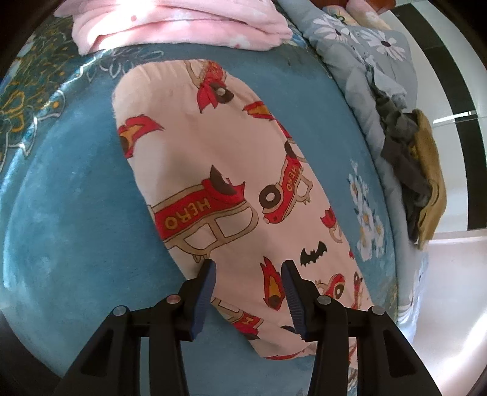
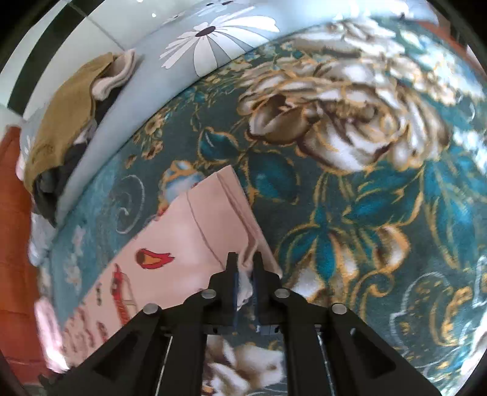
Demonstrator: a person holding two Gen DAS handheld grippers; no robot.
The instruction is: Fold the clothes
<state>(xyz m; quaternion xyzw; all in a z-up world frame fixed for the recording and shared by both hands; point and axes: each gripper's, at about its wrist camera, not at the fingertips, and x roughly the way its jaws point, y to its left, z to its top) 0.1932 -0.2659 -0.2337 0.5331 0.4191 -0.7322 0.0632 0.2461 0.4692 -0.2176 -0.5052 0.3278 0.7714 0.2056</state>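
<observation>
The pink garment (image 1: pixel 225 195), printed with red fire trucks and bats, lay flat across the teal floral blanket (image 1: pixel 76 198) on the bed. The left claw (image 1: pixel 248 292) was spread wide above the garment's lower part, nothing between its blue pads (image 1: pixel 203 300). The right claw (image 2: pixel 245 286) was pinched on the hem corner of that same garment (image 2: pixel 188 240), fabric bunched between its fingers. A folded pink blanket (image 1: pixel 182 24) sat beyond, and a mustard and grey pile of clothes (image 1: pixel 417 173) rested near the bed's edge.

Pink fire-truck-print garment (image 1: pixel 231 195) flat on the teal blanket (image 1: pixel 76 213)
</observation>
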